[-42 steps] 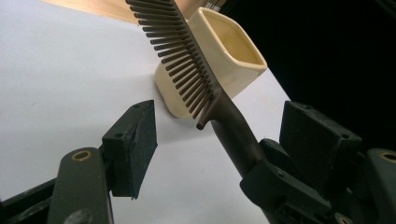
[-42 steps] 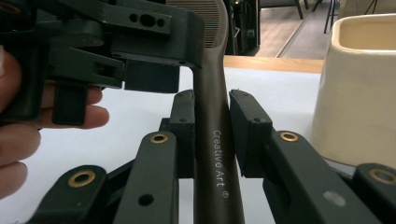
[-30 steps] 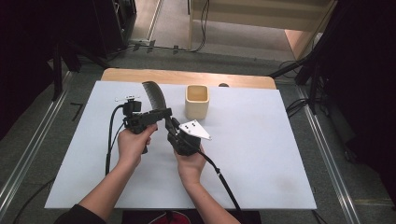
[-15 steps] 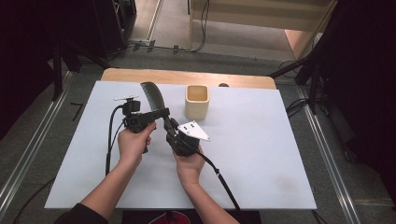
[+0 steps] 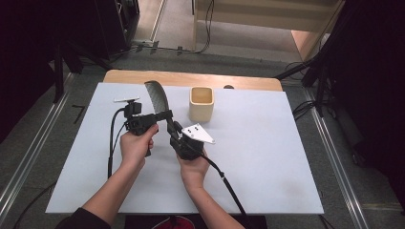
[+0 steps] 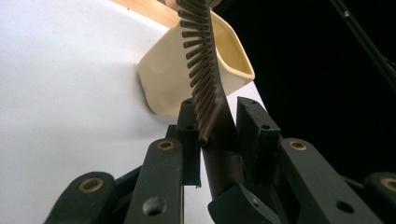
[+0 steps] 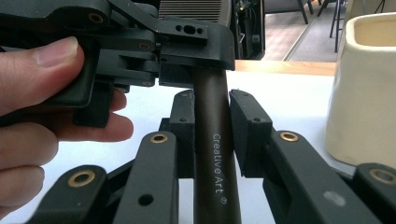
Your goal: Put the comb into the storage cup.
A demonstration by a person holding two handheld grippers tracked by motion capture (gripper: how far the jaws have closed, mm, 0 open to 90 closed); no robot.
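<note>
Brush [image 5: 157, 97]: dark brown handle with white lettering, dark ribbed head, brown bristles. Cup [image 5: 201, 103]: cream, plain, paler yellow inside. Table sheet [image 5: 267, 157]: white, unpatterned. Tabletop edge [image 5: 191, 78]: light wood. Left gripper [image 5: 165, 116] and right gripper [image 5: 173, 130]: black, brass-coloured rivets; grey plate [image 5: 197, 133] with small dark holes.

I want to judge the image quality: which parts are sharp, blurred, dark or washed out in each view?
High view: the white table is evenly lit, the surrounding room dark. Left gripper view: the comb teeth are fairly sharp, the white table overexposed, the right side black. Right gripper view: the "Creative Art" print on the handle is sharp; the cream cup and the background are soft.
</note>
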